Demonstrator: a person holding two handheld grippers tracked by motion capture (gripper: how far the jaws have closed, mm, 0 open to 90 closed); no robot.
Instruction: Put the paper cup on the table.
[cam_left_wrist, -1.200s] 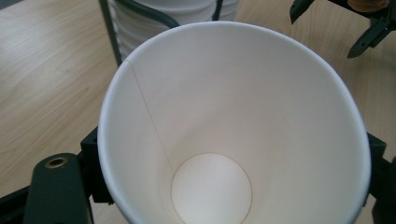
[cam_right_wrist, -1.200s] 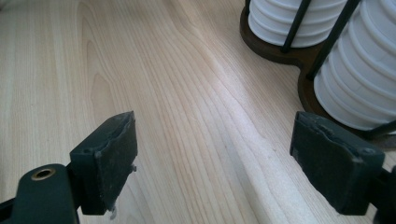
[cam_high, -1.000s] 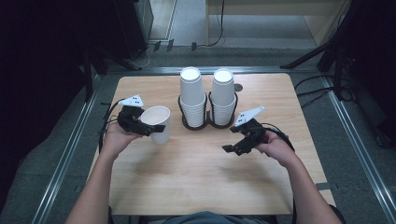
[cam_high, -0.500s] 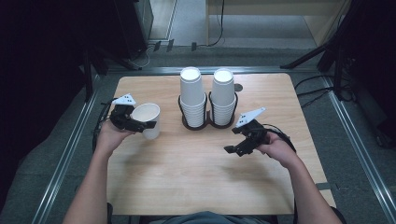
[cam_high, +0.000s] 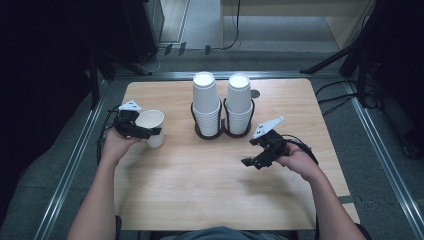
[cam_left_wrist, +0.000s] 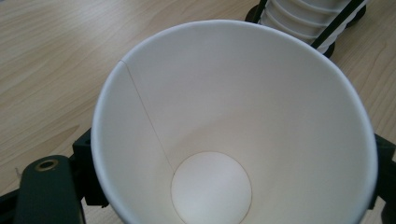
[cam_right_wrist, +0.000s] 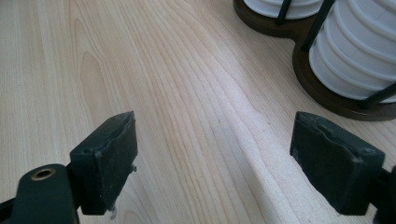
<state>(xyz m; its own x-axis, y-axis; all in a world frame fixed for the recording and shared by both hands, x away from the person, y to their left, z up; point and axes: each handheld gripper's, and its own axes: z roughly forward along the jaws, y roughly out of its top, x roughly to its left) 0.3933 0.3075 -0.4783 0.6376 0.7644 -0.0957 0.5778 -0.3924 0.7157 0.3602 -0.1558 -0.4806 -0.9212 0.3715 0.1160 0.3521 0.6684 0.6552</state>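
Observation:
A white paper cup (cam_high: 153, 127) stands upright at the left of the wooden table (cam_high: 200, 195). My left gripper (cam_high: 148, 131) reaches it from the left, one jaw on each side of its wall. In the left gripper view I look down into the empty cup (cam_left_wrist: 233, 107), and both jaws touch its sides. The jaws have just been opening a little, with the cup still between them. My right gripper (cam_high: 251, 162) hovers open over bare wood at the right, with nothing between its black pads (cam_right_wrist: 109, 158).
Two tall stacks of white cups (cam_high: 206, 100) (cam_high: 238, 100) stand upside down in a dark twin wire holder (cam_high: 222, 134) at the back middle. The holder's base (cam_right_wrist: 327, 95) lies just ahead and to the right of my right gripper.
My left hand has carried the cup leftward and down. The cup has gone from tilted to upright. The right hand has stayed put.

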